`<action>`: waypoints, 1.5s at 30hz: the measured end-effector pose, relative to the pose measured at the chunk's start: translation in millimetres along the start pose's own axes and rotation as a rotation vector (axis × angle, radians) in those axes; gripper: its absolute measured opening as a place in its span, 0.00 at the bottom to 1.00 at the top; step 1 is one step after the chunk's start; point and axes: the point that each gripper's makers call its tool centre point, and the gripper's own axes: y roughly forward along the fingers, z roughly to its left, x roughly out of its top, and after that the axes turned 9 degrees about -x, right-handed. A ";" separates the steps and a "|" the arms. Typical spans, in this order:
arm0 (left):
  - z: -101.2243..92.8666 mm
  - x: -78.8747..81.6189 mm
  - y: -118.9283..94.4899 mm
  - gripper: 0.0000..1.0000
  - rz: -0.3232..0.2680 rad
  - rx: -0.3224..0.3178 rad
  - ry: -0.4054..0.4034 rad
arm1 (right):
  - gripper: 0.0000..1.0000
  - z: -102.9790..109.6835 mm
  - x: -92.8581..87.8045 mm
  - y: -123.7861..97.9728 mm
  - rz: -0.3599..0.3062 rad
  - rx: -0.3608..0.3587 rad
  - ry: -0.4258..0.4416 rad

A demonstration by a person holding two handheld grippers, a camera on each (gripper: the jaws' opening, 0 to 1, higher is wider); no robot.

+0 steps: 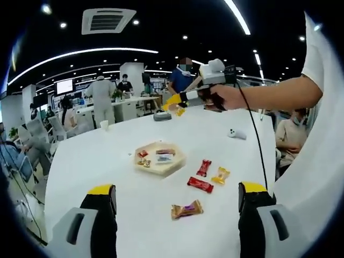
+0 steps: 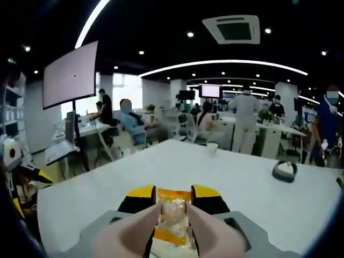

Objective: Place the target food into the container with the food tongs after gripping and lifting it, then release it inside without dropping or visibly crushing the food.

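Observation:
A shallow beige tray (image 1: 173, 165) sits mid-table in the left gripper view and holds several wrapped sweets. In front of it lie loose sweets: a red one (image 1: 203, 167), a yellow one (image 1: 221, 175), a red bar (image 1: 200, 184) and a gold-and-purple one (image 1: 186, 209). My left gripper (image 1: 177, 188) stands open above the near table edge, jaws wide apart, nothing between them. A hand holds my right gripper (image 1: 176, 102) high above the far side of the table. In the right gripper view, my right gripper (image 2: 173, 193) is shut on an orange-yellow wrapped sweet (image 2: 172, 215).
A white cup (image 1: 104, 124) (image 2: 213, 148), a dark round object (image 1: 162, 115) (image 2: 285, 171) and a small white device (image 1: 236, 134) stand on the far part of the white table (image 1: 97, 161). A black cable hangs from the right gripper. People, desks and chairs surround the table.

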 end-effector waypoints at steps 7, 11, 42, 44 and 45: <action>-2.7 1.3 4.2 0.97 -0.010 0.016 -0.030 | 0.24 1.2 -6.5 30.2 0.042 0.012 0.006; -3.8 -3.2 2.6 0.97 0.011 0.017 -0.022 | 0.24 3.5 -11.7 53.6 0.077 0.025 -0.001; -1.4 -5.1 -9.8 0.96 0.024 0.088 -0.070 | 0.28 29.8 -48.0 37.5 0.167 0.098 0.019; -6.0 -0.4 -4.2 0.96 0.026 0.094 -0.064 | 0.29 32.7 -47.5 28.7 0.153 0.122 0.023; -8.0 2.0 -2.1 0.96 0.027 0.099 -0.061 | 0.29 33.6 -47.8 24.4 0.150 0.128 0.025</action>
